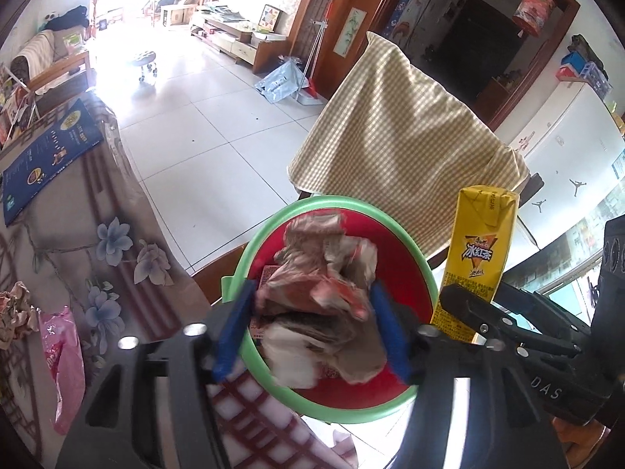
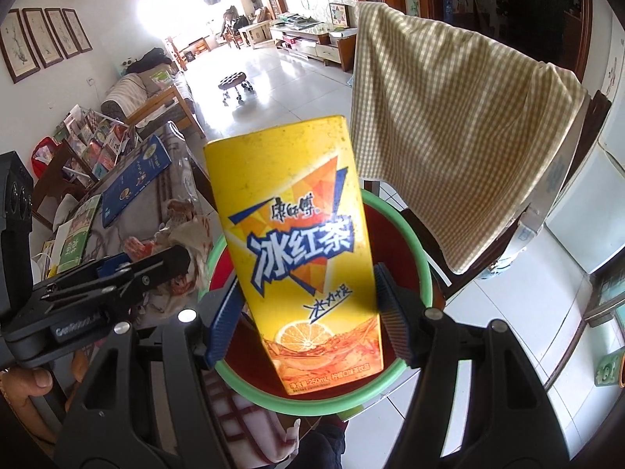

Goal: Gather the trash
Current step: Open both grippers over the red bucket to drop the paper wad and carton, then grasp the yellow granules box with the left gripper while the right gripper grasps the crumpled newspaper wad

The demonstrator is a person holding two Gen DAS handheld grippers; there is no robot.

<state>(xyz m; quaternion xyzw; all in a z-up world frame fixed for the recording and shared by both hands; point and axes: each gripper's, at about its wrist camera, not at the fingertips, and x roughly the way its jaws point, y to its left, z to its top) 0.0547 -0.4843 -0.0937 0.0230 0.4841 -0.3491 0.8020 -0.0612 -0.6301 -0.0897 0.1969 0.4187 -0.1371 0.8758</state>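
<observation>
1. The crumpled wrapper wad [image 1: 324,305], brown paper mixed with red-and-white printed scraps, sits between the blue pads of the left gripper [image 1: 312,332], right over the mouth of the green-rimmed bin [image 1: 273,226] with its red inside. The jaws stand apart and the pads do not seem to press the wad, so I judge it released (its lower edge is blurred, as if dropping).
2. Paper like this should be very light, soft and springy; it squashes in any grip and can be taken anywhere across its bulk.
3. The yellow iced-tea carton [image 2: 300,250] is clamped upright between the pads of the right gripper [image 2: 308,312], held low on its body, above the same bin.
4. The carton looks stiff but crushable, likely light if empty, with a slick printed skin; gripping its flat side faces near the base, as now, seems the safest hold.
5. Both grippers point steeply down toward the bin, side by side, the left one's black frame visible at the left of the right wrist view.
6. More trash lies on the flower-patterned counter [image 1: 78,203]: a pink plastic bag [image 1: 62,363] and another crumpled paper [image 1: 15,308].
</observation>
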